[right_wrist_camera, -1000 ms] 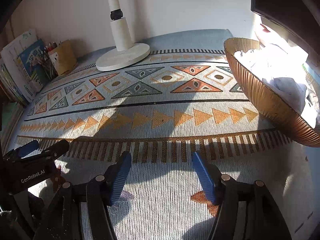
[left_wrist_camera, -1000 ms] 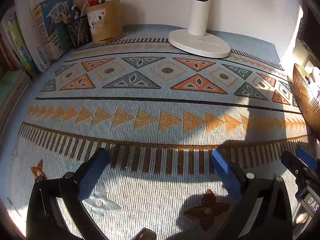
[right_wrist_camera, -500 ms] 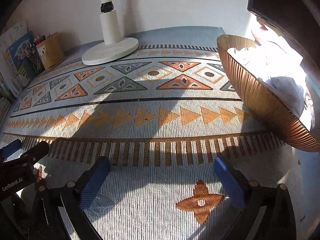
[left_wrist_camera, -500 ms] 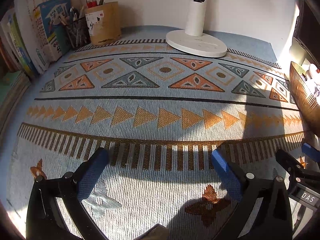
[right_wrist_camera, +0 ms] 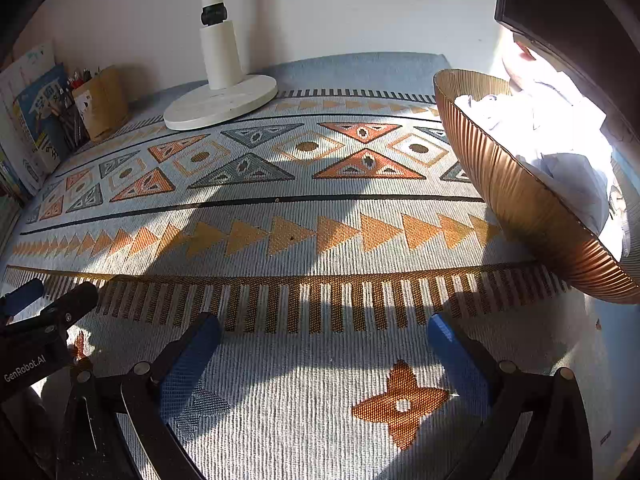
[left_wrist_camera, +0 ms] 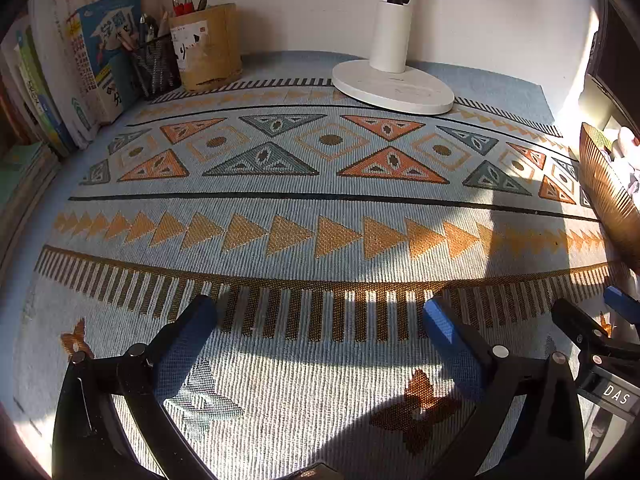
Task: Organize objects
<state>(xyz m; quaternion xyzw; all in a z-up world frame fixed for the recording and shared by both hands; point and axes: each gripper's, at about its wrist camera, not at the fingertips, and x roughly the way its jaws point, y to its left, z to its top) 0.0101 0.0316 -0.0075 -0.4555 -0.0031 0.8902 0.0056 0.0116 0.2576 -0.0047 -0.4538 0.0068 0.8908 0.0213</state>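
- Two grippers hang low over a woven mat (left_wrist_camera: 320,208) with orange and grey triangles, stripes and little orange flowers. Sun and shadow fall in patches on it.
- At the far side, a plain white wall stands behind the mat. A white lamp base (left_wrist_camera: 394,86) sits on the far edge of the mat, with its white pole going up.
- In the far left corner there is a round wooden pen cup (left_wrist_camera: 208,54) with pens in it, a black wire pen holder (left_wrist_camera: 154,68) just beside it, and books (left_wrist_camera: 76,60) standing up on the left.
- On the right sits a ribbed copper bowl (right_wrist_camera: 516,196) on the mat. It holds white crumpled things (right_wrist_camera: 560,148); I cannot tell what they are.
- The right view shows the inside of the bowl and a dark frame above it. The left view shows only the bowl's edge (left_wrist_camera: 604,184), but shows the books and pens up close.
- Each view also shows the other gripper at its side edge.
- The left gripper (left_wrist_camera: 318,322) is spread wide. Its blue pads (left_wrist_camera: 184,344) hold nothing, with only mat between them.
- The right gripper (right_wrist_camera: 324,338) is spread wide too. It holds nothing, and the bowl is off to its right, apart from its fingers.
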